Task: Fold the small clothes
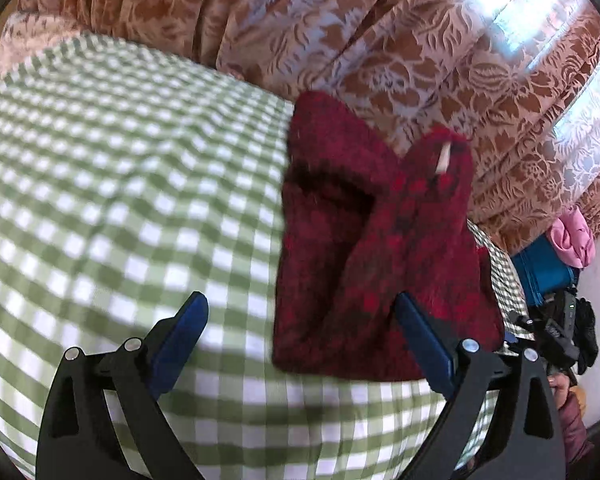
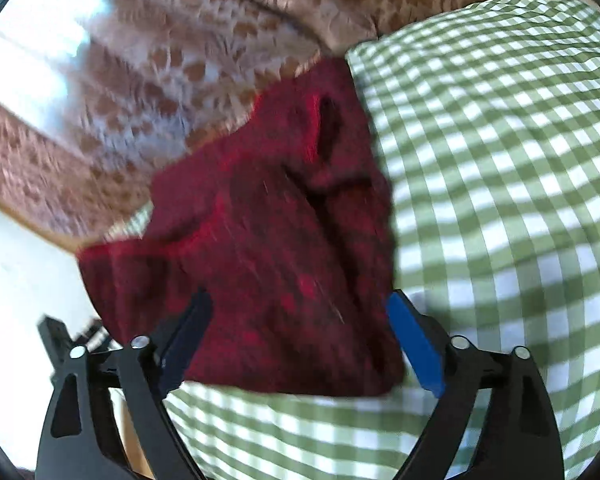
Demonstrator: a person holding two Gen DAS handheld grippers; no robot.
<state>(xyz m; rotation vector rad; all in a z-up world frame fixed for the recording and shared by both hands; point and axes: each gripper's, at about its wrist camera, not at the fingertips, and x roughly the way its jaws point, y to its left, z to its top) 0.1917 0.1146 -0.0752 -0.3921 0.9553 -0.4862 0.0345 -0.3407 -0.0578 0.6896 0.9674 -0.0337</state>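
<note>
Squarely ahead — red knit garment point(image 2: 268, 236) between right gripper's point(image 2: 300, 320) spread jaws

Right gripper point(image 2: 300, 312) spread wide, blue fingers point(image 2: 414, 344) apart, holding nothing. Between and just ahead of the fingertips, a dark red knitted garment point(image 2: 268, 248), bunched and creased, lying on a green-and-white checked cloth point(image 2: 500, 180). Left finger overlapping the garment's near edge; contact unclear. Beyond the garment, a brown-and-white patterned curtain point(image 2: 180, 60). Whole view blurred.
</note>
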